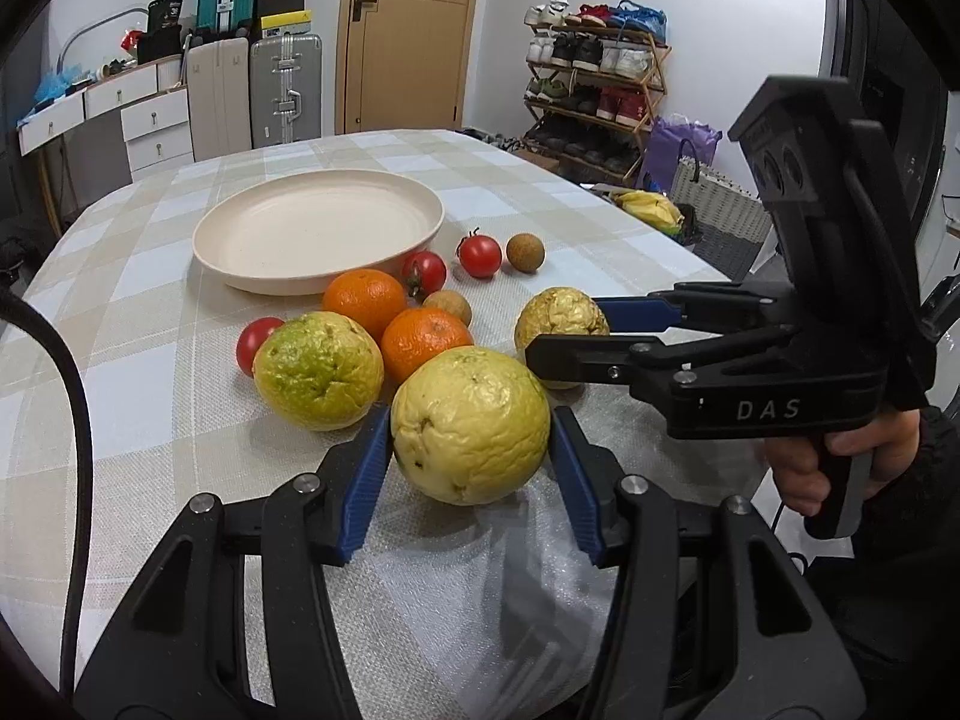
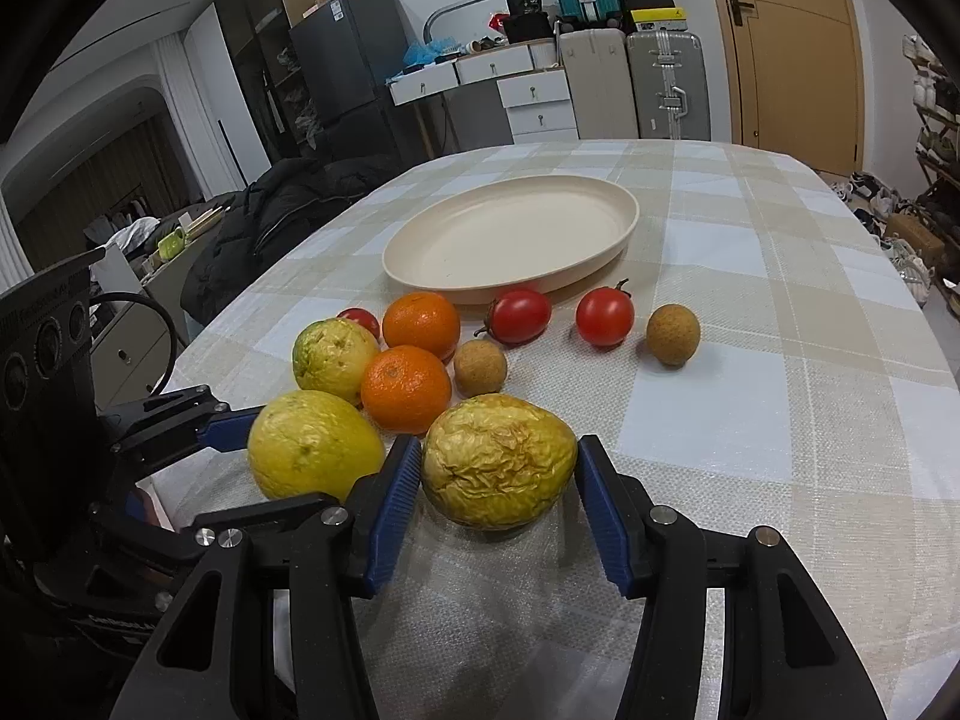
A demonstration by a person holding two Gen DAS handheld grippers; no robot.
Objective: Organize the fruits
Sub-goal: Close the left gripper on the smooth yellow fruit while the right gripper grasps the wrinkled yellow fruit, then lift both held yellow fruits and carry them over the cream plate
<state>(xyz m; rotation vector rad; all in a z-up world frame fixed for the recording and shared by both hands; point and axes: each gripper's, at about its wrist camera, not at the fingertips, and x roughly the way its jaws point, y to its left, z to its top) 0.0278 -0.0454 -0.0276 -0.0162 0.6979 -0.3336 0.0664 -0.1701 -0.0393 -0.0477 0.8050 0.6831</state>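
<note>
My left gripper (image 1: 471,441) is shut on a big yellow guava (image 1: 471,423), its blue pads touching both sides. My right gripper (image 2: 495,480) is shut on a wrinkled golden passion fruit (image 2: 498,459); it shows in the left wrist view (image 1: 564,327) too. Both fruits rest on the checked tablecloth. Behind them lie a greenish guava (image 1: 318,369), two oranges (image 1: 366,300) (image 1: 426,342), three tomatoes (image 1: 480,255) (image 1: 425,271) (image 1: 255,342) and two brown longans (image 1: 525,252) (image 1: 449,306). An empty cream plate (image 1: 318,228) sits farther back.
The oval table's right edge (image 1: 660,228) drops off to a shoe rack (image 1: 594,84) and bags. Suitcases (image 1: 285,90) and a door stand behind. A black cable (image 1: 78,420) hangs at the left. A dark jacket (image 2: 270,228) lies beside the table.
</note>
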